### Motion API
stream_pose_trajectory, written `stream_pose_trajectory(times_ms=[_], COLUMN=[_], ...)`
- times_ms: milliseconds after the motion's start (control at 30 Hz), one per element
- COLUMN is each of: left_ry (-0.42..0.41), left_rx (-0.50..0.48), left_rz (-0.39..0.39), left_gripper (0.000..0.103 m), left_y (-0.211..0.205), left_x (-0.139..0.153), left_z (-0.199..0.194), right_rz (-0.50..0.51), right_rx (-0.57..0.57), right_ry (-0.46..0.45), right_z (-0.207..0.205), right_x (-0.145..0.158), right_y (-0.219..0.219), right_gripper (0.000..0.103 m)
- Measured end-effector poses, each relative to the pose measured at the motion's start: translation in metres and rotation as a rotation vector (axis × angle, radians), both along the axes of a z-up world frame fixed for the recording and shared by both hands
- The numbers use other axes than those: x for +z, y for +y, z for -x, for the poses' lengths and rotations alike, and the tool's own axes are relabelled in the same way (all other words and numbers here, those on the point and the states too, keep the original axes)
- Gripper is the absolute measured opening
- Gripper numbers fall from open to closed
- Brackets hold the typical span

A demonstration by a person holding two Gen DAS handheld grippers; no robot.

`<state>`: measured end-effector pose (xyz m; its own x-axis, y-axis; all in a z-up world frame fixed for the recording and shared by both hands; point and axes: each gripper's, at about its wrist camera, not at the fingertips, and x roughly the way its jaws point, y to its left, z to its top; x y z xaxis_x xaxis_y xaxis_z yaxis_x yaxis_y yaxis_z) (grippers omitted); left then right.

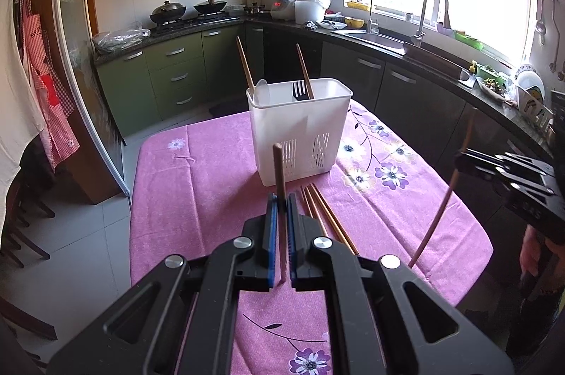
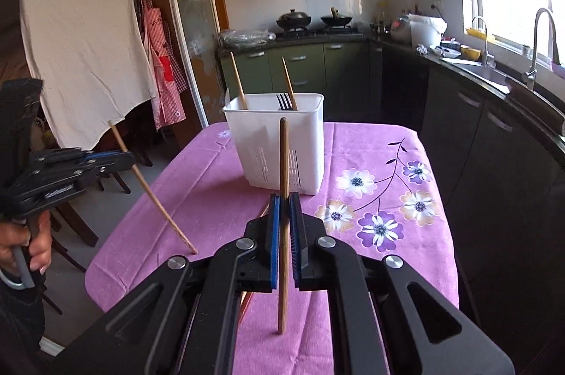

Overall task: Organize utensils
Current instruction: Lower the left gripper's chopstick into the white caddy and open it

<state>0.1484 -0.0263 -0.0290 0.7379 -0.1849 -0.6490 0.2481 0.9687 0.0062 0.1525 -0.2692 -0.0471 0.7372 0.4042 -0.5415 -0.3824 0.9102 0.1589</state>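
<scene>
- The left tongs (image 1: 281,198) are clenched on a brown chopstick (image 1: 280,170). It stands almost upright between the blue pads (image 1: 271,219), with its top end above the tips and its lower end down near the pink cloth of the desk (image 1: 197,170).
- The right tongs (image 2: 284,200) are also clenched on a chopstick (image 2: 283,163), which stands upright between the pads; its lower tip is near the cloth.
- In the left wrist view the right tongs (image 1: 461,161) are at the right edge, and the chopstick (image 1: 448,195) in them leans over the desk edge.
- In the right wrist view the left tongs (image 2: 127,159) are at the left, over the floor beside the desk, with the chopstick (image 2: 152,191) slanting down to the cloth.
- Just beyond the left tongs, a few loose chopsticks (image 1: 319,209) lie flat on the cloth, to the right of the tips.
- Farther on stands a white utensil holder (image 1: 300,131) on the desk. Inside are two chopsticks (image 1: 245,64), a black fork (image 1: 299,89) and a white spoon (image 1: 262,90).
</scene>
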Motion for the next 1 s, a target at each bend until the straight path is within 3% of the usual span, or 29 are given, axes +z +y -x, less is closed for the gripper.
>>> stream_pose_trajectory(times_ms=[400,567,833,1000], left_ry=[-0.023,-0.079,-0.246,-0.298], left_rx=[-0.009,-0.03,-0.006,0.036], left_rz=[0.012,0.033,0.055,0.064], left_gripper=[0.005,0.005,0.005,0.005], left_y=[-0.01,-0.019,-0.035,-0.043], left_x=[0.029,0.076,0.161,0.18], left_z=[-0.003,-0.018,-0.057,-0.093], right_rz=[-0.041,-0.054,-0.065,-0.073], right_rx=[-0.015,-0.007,0.002,0.012], right_ry=[-0.018,-0.022,-0.021,-0.017], right_z=[0.02,0.02,0.021,0.019], right_x=[0.003,0.001,0.0,-0.001], right_y=[-0.016,-0.018,-0.023,-0.025], right_gripper=[0.007,0.007,0.007,0.007])
